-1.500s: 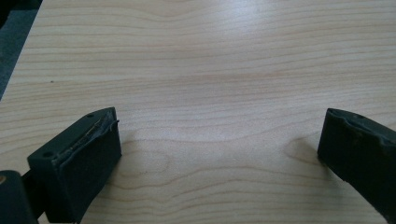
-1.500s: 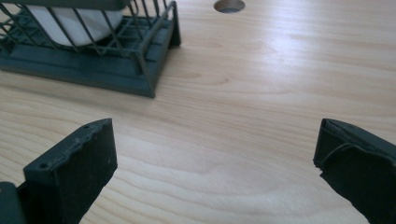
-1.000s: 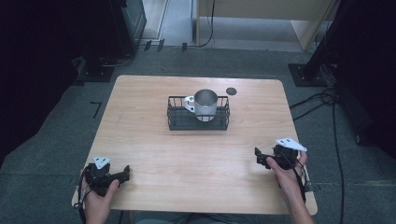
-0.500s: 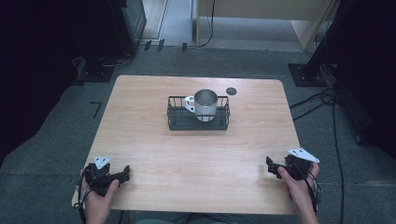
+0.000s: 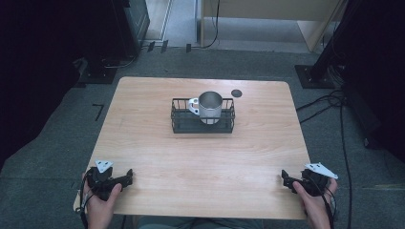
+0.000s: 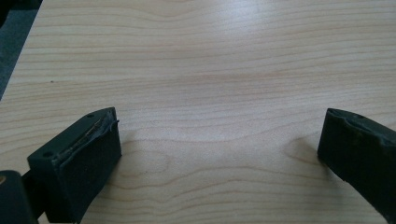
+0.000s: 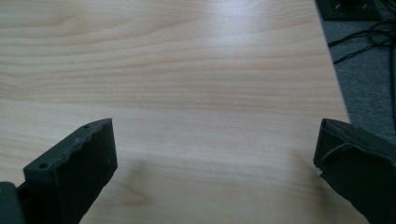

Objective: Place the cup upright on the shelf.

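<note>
Table [image 5: 200, 162]: pale wood w/ wavy brown grain, seen btwn the black fingers [image 6: 79, 158] of both grippers. Basket [image 5: 203, 121]: black wire. Mug [image 5: 210, 106] in it: silver-grey metal, white handle. Small disc [image 5: 236, 92] far beyond fingers: dark. Floor [image 5: 57, 157]: grey. Gripper plates [image 5: 103, 165]: light grey.

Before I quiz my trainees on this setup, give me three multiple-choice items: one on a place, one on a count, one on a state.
1. Where is the mug?
A in the wire basket
B at the table's near edge
C on the floor

2. How many mugs are there?
A three
B two
C one

3. How is the left claw?
A shut on the mug
B open
C shut on the basket

Key: 1 A, the basket's wires ring it; 2 C, a single mug on the table; 3 B, its jaws stand wide apart over bare wood.
</note>
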`<state>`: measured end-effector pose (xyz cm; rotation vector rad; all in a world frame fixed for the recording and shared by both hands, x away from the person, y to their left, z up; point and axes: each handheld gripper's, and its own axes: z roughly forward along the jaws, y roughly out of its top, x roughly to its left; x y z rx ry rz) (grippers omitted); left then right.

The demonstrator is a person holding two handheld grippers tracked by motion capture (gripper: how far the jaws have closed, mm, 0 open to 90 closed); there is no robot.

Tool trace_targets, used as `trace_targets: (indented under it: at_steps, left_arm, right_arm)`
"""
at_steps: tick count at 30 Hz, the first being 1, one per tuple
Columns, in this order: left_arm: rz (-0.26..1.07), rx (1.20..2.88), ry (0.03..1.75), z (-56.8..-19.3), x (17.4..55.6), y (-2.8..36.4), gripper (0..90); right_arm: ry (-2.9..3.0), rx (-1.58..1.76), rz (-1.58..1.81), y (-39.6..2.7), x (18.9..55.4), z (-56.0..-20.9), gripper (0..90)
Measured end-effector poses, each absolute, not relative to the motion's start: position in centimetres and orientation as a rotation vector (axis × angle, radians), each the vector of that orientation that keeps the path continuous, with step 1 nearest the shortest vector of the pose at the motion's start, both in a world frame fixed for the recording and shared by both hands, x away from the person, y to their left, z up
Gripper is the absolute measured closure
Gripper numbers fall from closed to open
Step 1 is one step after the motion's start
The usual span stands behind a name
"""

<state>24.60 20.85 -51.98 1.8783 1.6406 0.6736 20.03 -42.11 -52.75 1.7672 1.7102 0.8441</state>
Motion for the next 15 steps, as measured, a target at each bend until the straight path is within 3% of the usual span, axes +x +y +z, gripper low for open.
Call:
trace_targets:
  at_steps: [15]
  left_arm:
    - [0.674,1.878,1.641,-51.98,24.6,20.85,0.0]
  right_arm:
    - [1.74,1.777,0.761,-42.0,19.14,-53.02,0.0]
